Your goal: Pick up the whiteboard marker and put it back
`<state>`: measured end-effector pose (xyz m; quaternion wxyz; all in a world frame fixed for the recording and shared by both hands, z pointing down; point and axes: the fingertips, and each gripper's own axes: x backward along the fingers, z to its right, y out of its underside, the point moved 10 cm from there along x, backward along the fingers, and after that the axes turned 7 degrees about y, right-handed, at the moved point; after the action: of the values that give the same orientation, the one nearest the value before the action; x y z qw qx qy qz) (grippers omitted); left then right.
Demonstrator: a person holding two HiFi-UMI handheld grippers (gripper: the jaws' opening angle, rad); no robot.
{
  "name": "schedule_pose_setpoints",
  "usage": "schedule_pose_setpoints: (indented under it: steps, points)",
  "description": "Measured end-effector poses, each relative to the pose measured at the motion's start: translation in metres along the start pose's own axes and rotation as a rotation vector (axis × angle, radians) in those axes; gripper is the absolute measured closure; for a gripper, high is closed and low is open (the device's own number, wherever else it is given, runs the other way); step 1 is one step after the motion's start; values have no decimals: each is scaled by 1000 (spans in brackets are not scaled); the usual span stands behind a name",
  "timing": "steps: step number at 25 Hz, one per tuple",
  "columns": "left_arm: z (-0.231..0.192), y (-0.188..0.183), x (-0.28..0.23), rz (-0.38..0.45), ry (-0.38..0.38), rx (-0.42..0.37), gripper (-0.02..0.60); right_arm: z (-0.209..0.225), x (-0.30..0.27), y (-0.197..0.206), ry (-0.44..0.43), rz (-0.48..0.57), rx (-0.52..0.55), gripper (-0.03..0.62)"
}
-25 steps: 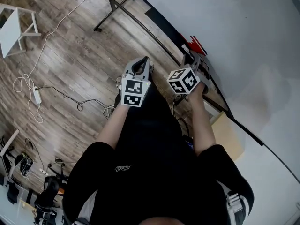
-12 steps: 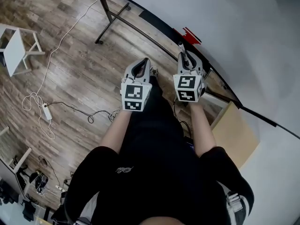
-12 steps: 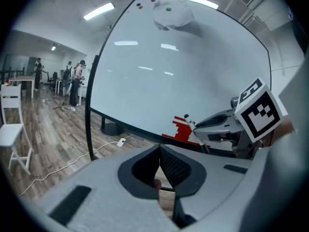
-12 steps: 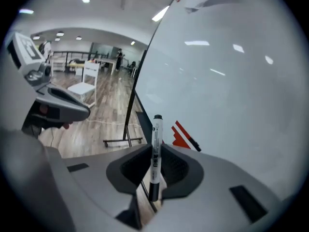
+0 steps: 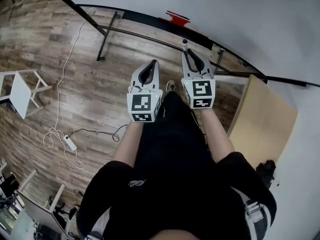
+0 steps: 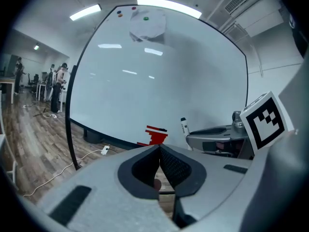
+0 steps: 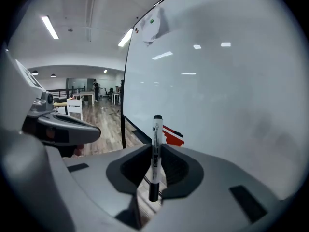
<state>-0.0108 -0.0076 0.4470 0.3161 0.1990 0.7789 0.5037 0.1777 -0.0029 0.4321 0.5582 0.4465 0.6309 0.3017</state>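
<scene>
The whiteboard marker (image 7: 155, 153), white with a black cap, stands upright between the pads of my right gripper (image 7: 155, 148), which is shut on its barrel. Seen from the head view, the marker's tip (image 5: 185, 43) sticks out past the right gripper (image 5: 189, 55) toward the whiteboard (image 5: 235, 14). My left gripper (image 5: 151, 65) is held level beside it, jaws shut with nothing in them. In the left gripper view, the left gripper (image 6: 159, 148) faces the board, and the marker (image 6: 184, 126) shows at the right. A red item (image 5: 177, 18) sits at the board's lower edge.
The whiteboard's black stand legs (image 5: 102, 44) rest on the wooden floor. A white cable with a power strip (image 5: 70, 143) lies at the left, near a white stool (image 5: 22, 91). A tan wooden panel (image 5: 262, 119) stands to the right. People stand far off (image 6: 58, 86).
Both grippers rose and came closer to the whiteboard. The right gripper rolled, so the marker now stands upright in its jaws. The left gripper stayed shut and empty.
</scene>
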Motion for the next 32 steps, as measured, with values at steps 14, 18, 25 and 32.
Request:
schedule_pose_setpoints:
  steps: [14,18,25,32]
  points:
    - [98,-28,-21,62,24,-77,576,71,89,2,11,227,-137,543]
    - [121,-40,-11,102,-4,-99,576,89,115,-6,3,288,-156,543]
    - [163,-49,14,172,-69,-133,577,108,162,-6,-20,377,-150,543]
    - [187,-35,25,160,-103,-150,577,114,178,-1,-60,420,-132,543]
